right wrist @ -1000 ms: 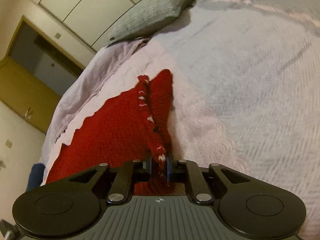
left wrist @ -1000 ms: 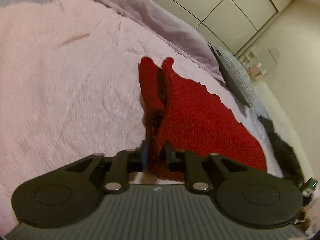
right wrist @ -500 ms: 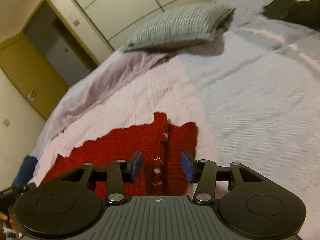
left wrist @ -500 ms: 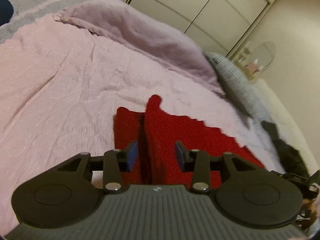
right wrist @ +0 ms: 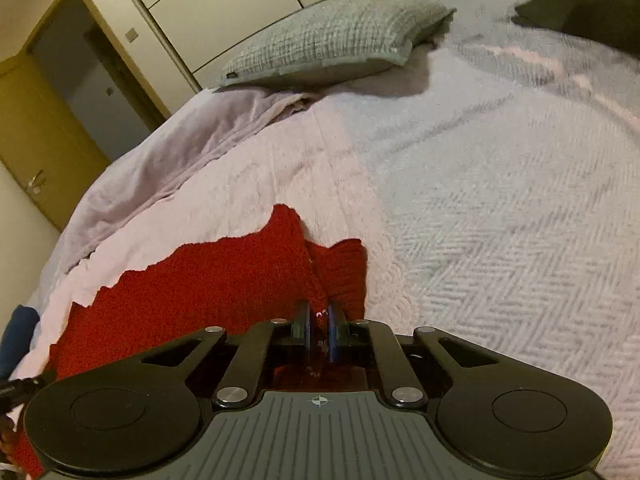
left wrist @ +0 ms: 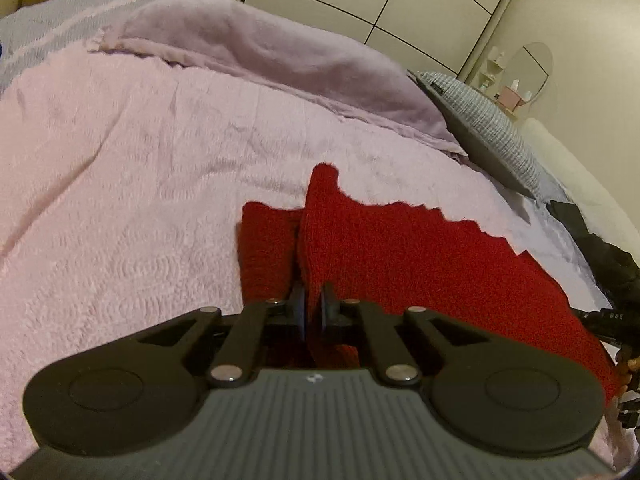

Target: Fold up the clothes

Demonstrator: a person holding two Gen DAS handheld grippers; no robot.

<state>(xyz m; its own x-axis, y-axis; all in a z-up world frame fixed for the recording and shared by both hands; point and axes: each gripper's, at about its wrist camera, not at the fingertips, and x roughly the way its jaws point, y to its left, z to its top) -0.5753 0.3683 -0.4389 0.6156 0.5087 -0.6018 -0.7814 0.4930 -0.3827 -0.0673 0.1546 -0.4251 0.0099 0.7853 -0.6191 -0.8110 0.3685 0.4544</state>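
Both claws are closing onto the near edge of the red knit (left wrist: 420,256): left claw (left wrist: 313,306) and right claw (right wrist: 319,322) pinch cloth, its long axis stretched between them.

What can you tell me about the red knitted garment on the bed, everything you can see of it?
The red knitted garment is coarse, thick wool with a scalloped far edge and small white flecks along one seam. It lies spread flat on the pink textured bedspread. Each near end rises in a fold into a closing tool: the left tool and the right tool both pinch fabric between their pads.
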